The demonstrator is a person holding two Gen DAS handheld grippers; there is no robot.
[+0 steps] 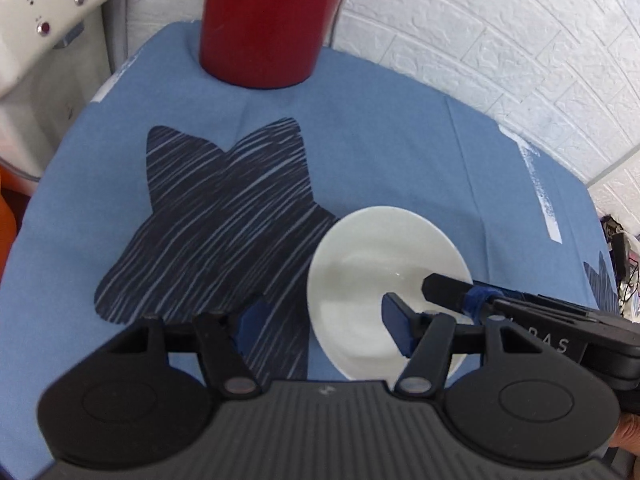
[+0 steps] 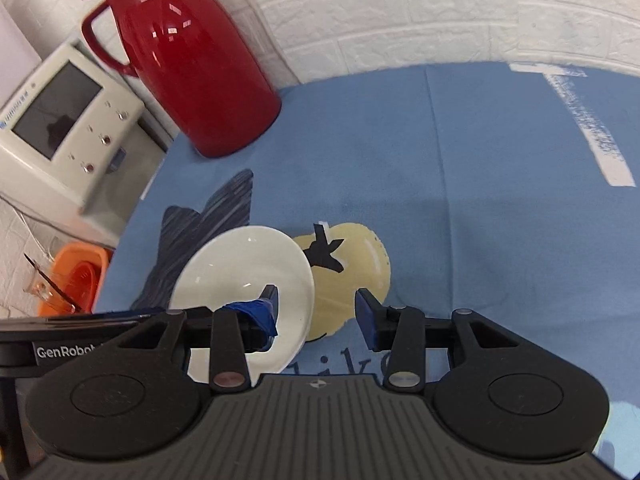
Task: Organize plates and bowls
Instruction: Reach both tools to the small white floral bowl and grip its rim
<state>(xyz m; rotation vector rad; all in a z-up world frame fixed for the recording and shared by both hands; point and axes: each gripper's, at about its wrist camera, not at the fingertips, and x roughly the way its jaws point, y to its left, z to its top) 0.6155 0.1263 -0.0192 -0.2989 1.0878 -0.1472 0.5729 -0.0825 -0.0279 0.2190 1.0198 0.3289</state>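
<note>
A white bowl [image 1: 360, 264] [image 2: 240, 276] sits on the blue tablecloth [image 1: 380, 152] [image 2: 460, 200]. My left gripper [image 1: 322, 326] is open and straddles the bowl's left rim, with one finger inside the bowl and the other outside over the dark star print. My right gripper [image 2: 316, 322] is open too and straddles the opposite rim, its taped finger inside the bowl. No pad presses on the rim. In the left wrist view a finger of the right gripper [image 1: 444, 290] reaches into the bowl from the right. The right wrist view shows the left gripper's finger [image 2: 269, 294] coming in from the left.
A tall red thermos jug [image 1: 272, 20] [image 2: 192, 72] stands at the back of the table by the white brick wall [image 1: 500, 40]. A white appliance with buttons [image 1: 48, 20] [image 2: 68, 120] is off the table's left edge. An orange container [image 2: 76, 280] sits below it.
</note>
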